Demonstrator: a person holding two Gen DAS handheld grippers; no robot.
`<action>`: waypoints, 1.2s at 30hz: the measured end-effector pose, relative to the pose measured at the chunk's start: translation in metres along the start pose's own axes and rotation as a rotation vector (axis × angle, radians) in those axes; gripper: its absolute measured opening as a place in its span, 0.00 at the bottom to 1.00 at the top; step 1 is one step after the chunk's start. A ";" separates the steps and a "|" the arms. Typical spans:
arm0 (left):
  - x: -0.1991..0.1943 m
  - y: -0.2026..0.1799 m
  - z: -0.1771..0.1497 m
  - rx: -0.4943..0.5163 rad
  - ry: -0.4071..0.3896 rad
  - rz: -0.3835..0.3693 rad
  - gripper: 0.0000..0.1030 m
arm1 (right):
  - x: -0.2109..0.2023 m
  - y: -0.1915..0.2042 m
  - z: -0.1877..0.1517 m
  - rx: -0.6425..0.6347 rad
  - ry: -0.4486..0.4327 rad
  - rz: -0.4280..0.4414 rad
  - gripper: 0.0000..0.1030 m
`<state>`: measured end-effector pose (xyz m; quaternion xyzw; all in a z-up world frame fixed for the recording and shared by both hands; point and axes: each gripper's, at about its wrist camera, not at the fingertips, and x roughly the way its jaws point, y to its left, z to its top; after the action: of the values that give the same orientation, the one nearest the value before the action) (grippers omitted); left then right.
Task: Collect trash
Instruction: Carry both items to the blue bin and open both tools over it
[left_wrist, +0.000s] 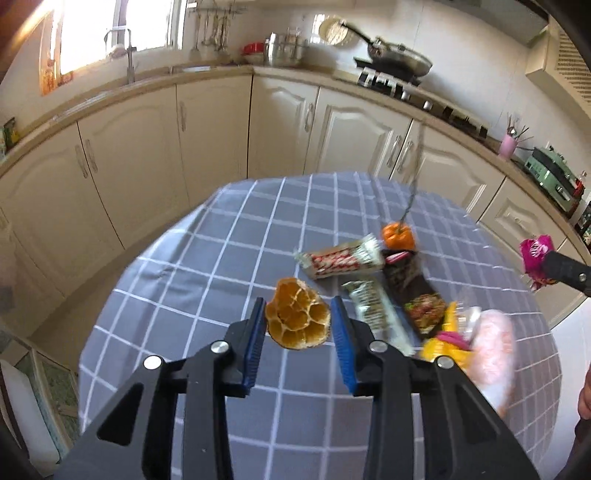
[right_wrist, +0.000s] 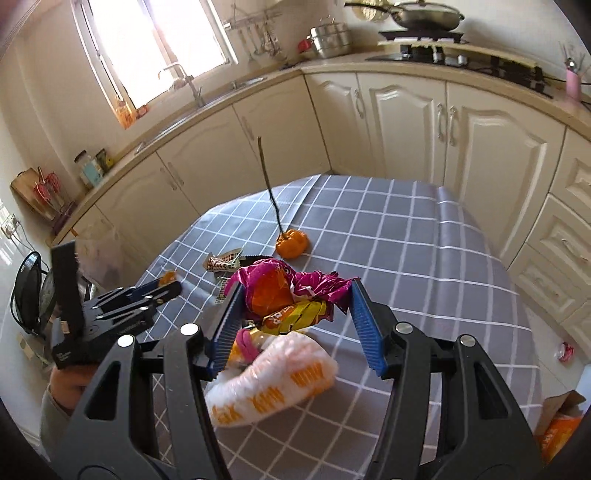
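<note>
My left gripper (left_wrist: 298, 302) is shut on a dried orange peel (left_wrist: 297, 321), its blue pads against both sides, above the grey checked tablecloth (left_wrist: 221, 236). My right gripper (right_wrist: 297, 284) is shut on a crumpled magenta wrapper (right_wrist: 295, 286) with an orange patch, held over the table. Under it lie a yellow wrapper (right_wrist: 295, 314) and a white bag with orange print (right_wrist: 273, 384). A red-and-white wrapper (left_wrist: 343, 258), a dark wrapper (left_wrist: 406, 284) and a green-white wrapper (left_wrist: 373, 314) lie in the middle. The left gripper (right_wrist: 166, 286) shows at the left of the right wrist view.
A small orange pumpkin-shaped fruit (right_wrist: 291, 243) with a long stem stands beyond the wrappers. Cream kitchen cabinets (left_wrist: 207, 136) and a counter with a stove (left_wrist: 391, 79) curve round the table's far side. A cardboard box (right_wrist: 561, 417) sits on the floor at the right.
</note>
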<state>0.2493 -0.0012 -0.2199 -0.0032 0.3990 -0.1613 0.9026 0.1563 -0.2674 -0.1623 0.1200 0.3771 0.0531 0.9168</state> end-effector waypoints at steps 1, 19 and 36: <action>-0.009 -0.004 0.000 0.004 -0.014 -0.003 0.33 | -0.008 -0.003 -0.001 0.004 -0.014 -0.004 0.55; -0.092 -0.201 0.018 0.191 -0.178 -0.243 0.33 | -0.162 -0.115 -0.029 0.181 -0.255 -0.120 0.55; -0.058 -0.428 -0.044 0.433 -0.037 -0.525 0.33 | -0.253 -0.292 -0.137 0.518 -0.285 -0.375 0.55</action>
<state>0.0574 -0.3850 -0.1506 0.0831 0.3244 -0.4693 0.8171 -0.1177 -0.5718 -0.1607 0.2836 0.2619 -0.2311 0.8931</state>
